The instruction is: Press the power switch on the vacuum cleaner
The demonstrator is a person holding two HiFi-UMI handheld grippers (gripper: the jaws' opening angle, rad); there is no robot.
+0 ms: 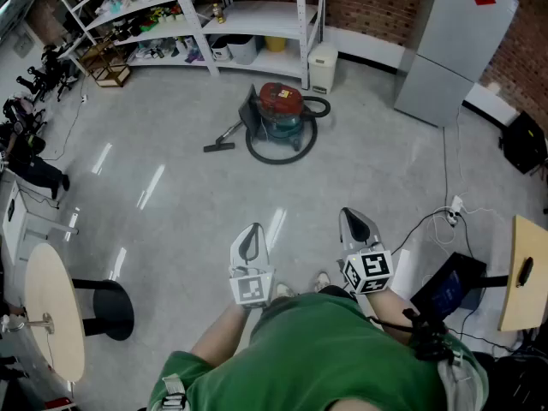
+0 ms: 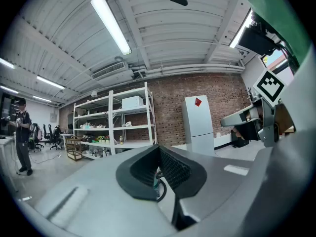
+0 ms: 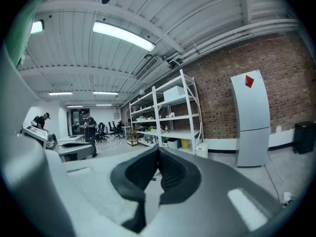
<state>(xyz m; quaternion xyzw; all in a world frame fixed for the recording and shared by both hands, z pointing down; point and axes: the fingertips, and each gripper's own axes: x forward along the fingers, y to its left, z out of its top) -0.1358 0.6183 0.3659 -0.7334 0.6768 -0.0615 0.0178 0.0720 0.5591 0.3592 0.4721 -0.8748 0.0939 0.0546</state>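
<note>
The vacuum cleaner (image 1: 279,112) stands on the grey floor well ahead of me, with a red lid, a teal body and a black hose looped round it. Its floor nozzle (image 1: 219,146) lies to its left. My left gripper (image 1: 254,228) and right gripper (image 1: 347,213) are held low in front of my body, far short of the vacuum and touching nothing. Both have their jaws closed together at the tips with nothing between them. In the left gripper view, a teal sliver of the vacuum cleaner (image 2: 156,183) shows through the gap under the closed jaws of the left gripper (image 2: 158,147). The right gripper (image 3: 158,149) points toward the shelves.
White shelving (image 1: 214,15) with bins lines the far wall, and a small white unit (image 1: 323,65) stands behind the vacuum. A grey cabinet (image 1: 454,41) stands far right. Cables and a power strip (image 1: 454,211) lie at right. A round table (image 1: 53,315) and black stool (image 1: 107,308) sit at left.
</note>
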